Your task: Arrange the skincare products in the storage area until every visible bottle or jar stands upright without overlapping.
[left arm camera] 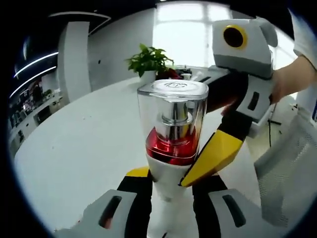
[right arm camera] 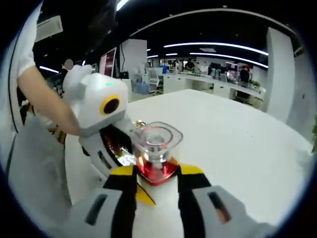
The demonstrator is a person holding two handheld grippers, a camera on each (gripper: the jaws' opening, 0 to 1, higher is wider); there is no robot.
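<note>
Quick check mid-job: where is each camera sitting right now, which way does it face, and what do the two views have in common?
Left gripper view: rides the left gripper, facing along its fingers at the pump bottle they flank; beyond, white table, potted plant, windows. The right gripper and a hand enter from the right.
Right gripper view: rides the right gripper, looking down on the pump bottle; left gripper and a forearm enter from the left, office behind.
Shared: the bottle, the table, both grippers.
</note>
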